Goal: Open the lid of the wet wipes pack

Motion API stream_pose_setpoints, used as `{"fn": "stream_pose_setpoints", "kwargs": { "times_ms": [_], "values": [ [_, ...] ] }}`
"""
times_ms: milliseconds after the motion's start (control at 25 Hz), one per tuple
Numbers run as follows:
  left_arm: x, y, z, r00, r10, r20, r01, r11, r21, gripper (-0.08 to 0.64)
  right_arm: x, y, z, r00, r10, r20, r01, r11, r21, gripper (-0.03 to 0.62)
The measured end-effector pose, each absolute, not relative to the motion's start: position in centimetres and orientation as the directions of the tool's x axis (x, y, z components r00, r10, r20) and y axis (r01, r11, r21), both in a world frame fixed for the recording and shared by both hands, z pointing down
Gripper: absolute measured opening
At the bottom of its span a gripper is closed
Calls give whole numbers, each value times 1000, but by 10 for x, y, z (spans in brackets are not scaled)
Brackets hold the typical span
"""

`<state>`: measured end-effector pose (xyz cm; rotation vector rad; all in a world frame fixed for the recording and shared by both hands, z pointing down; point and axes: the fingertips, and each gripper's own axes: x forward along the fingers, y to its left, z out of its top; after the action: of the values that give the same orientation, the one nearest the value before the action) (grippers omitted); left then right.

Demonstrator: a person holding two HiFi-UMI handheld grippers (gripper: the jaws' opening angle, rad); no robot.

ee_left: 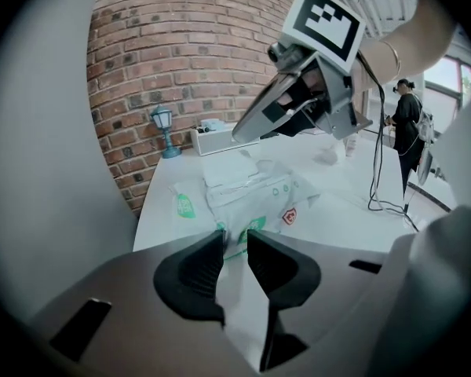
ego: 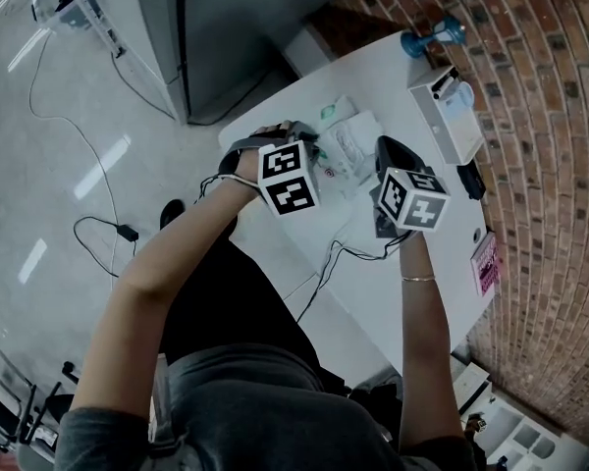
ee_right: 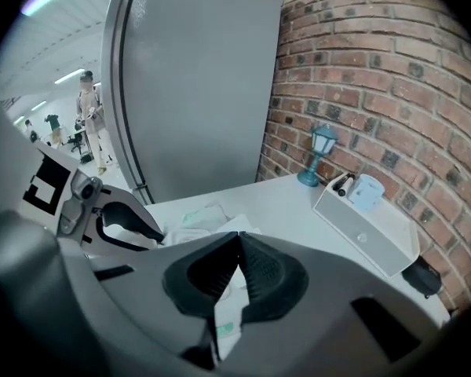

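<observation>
1. Left hand [ego: 247,160]: forearm reaches forward over the near edge of the bench [ego: 447,302], with the left claw [ee_left: 235,250] angled downward.
2. Left claw: jaws stand partly apart and are clamped on the near end of the wet wipes pack [ee_left: 251,187]. The film runs down between the pads.
3. Right arm: extended along the bench, wrist bent down. The right claw [ee_right: 237,246] is tilted downward and held just above the pack's top, clear of it in the left gripper view.
4. Right claw: pads are closed tip to tip. Whether a thin flap is nipped between them cannot be made out.
5. Pack location: lying on the bench between the two claws, near the far left corner.
6. Obscured: in the head view the marker cubes cover both sets of jaws. Whether the lid is raised is unclear.
</observation>
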<state>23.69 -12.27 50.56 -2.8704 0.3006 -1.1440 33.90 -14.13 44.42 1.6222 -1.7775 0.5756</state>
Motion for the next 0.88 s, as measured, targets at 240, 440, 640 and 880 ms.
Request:
{"fn": "stream_pose_setpoints", "kwargs": {
  "times_ms": [240,440,640,880],
  "values": [
    [225,-118,487,737,-176,653,-186,-981,-55,104,320,-124,427,-43,-750,660,-997,78,24,9],
    [210,-120,471,754,-184,631,-221,-975,-20,96,303,-111,418,-44,-791,610,-999,26,-39,9],
    [201,-118,459,772,-204,602,-269,-963,18,75,284,-97,410,-50,-818,573,-996,0,-88,9],
    [188,-121,440,787,-230,572,-290,-957,15,60,259,-86,399,-50,-852,521,-988,-33,-149,9]
  ]
}}
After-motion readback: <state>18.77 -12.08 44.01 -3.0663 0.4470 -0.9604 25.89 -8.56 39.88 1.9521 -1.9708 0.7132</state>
